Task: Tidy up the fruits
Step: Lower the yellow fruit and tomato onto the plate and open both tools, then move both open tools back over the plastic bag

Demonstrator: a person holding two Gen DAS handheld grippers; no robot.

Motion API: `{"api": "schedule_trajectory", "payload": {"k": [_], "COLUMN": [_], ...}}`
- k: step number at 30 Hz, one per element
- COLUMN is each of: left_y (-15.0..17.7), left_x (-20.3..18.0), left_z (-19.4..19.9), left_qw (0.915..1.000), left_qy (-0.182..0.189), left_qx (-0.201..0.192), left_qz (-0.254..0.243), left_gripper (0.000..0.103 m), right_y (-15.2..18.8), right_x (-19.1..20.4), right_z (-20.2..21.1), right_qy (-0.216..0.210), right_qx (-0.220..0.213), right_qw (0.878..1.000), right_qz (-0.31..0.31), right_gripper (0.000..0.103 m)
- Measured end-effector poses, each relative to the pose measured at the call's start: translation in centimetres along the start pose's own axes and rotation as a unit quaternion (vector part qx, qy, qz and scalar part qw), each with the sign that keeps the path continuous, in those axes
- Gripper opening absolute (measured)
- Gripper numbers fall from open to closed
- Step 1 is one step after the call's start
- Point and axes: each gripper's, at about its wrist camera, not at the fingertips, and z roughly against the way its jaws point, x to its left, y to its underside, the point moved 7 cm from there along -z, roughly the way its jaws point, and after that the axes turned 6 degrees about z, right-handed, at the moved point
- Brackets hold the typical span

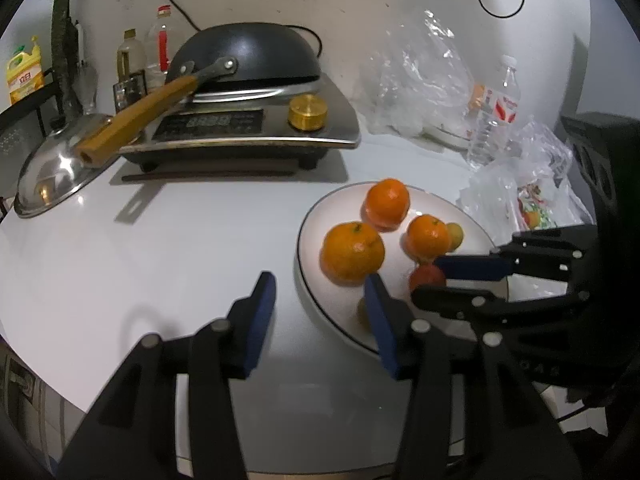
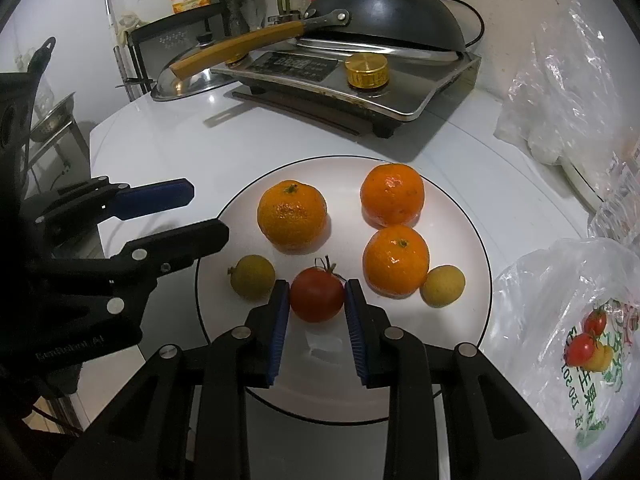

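A white plate (image 2: 344, 176) on the white table holds three oranges (image 2: 292, 214) (image 2: 392, 194) (image 2: 396, 260), two small yellow fruits (image 2: 252, 280) (image 2: 443, 286) and a red tomato (image 2: 318, 294). My right gripper (image 2: 317, 294) is shut on the tomato at the plate's near side, with a blue pad on each flank; in the left wrist view the right gripper (image 1: 427, 277) reaches in from the right. My left gripper (image 1: 318, 280) stands open over the plate's left rim (image 1: 304, 248), just short of the biggest orange (image 1: 352, 252), with nothing between its fingers.
An induction cooker (image 2: 360, 92) with an upturned black wok (image 2: 392, 12) and its wooden handle (image 2: 240, 50) fills the back. A steel lid (image 2: 188, 76) lies to its left. Plastic bags (image 2: 560, 320), one holding tomatoes, and a water bottle (image 1: 496, 108) crowd the right.
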Motion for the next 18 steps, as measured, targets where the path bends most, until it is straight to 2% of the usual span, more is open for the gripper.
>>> {"api": "schedule_trajectory", "payload": {"k": [9,18], "left_y": [-0.2,-0.1], "left_x": [-0.9,-3.4], "left_z": [1.3,2.5], "left_qw": [1.0000,0.9998], "left_qy": [-0.001,0.006], "left_qx": [-0.009,-0.013], "left_qz": [0.000,-0.016], "left_gripper": [0.048,0.048], "right_y": [0.2,1.4], "right_x": [-0.1,-0.9], "right_z": [2.0,4.6], "right_qy": [0.004,0.016], "right_qx": [-0.015,-0.029], "right_qw": [1.000,0.999], "right_qz": [0.000,-0.008], "right_gripper": [0.030,0.030]}}
